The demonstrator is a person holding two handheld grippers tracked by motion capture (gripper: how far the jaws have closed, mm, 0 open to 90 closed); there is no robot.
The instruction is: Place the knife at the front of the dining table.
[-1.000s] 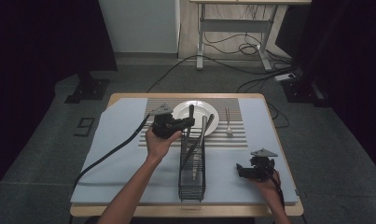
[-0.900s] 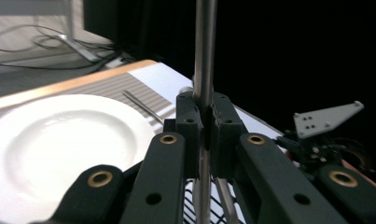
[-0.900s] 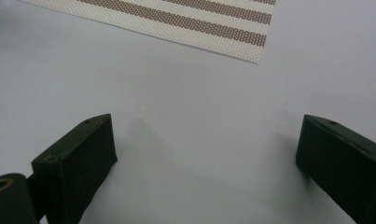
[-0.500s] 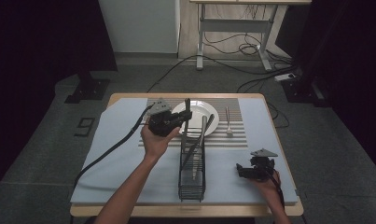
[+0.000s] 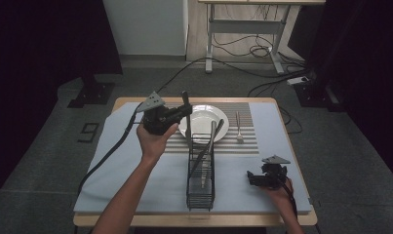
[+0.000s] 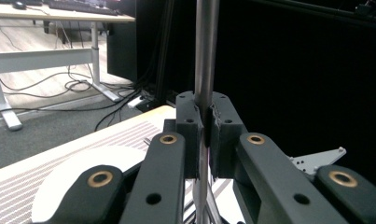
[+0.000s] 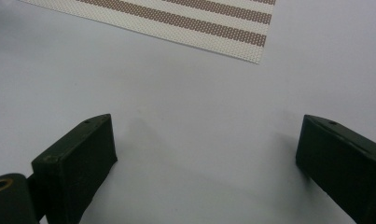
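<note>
Above the plate: left gripper (image 5: 183,111) raised, pinching a thin metal rod (image 6: 205,51) upright.
Left gripper view: pads (image 6: 189,133) pressed on the rod; white plate (image 6: 83,172) below.
High view: wire rack (image 5: 201,175) beside left forearm, fork (image 5: 238,127) past it.
Right gripper (image 7: 206,163): jaws spread wide, low over blue cloth (image 7: 185,88).
Ahead of right jaws: striped mat (image 7: 199,21) corner.

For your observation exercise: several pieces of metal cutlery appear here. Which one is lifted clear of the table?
The slim metal utensil handle clamped upright in the left gripper. The silver fork lies flat on the striped placemat; another utensil leans in the black wire rack.
</note>
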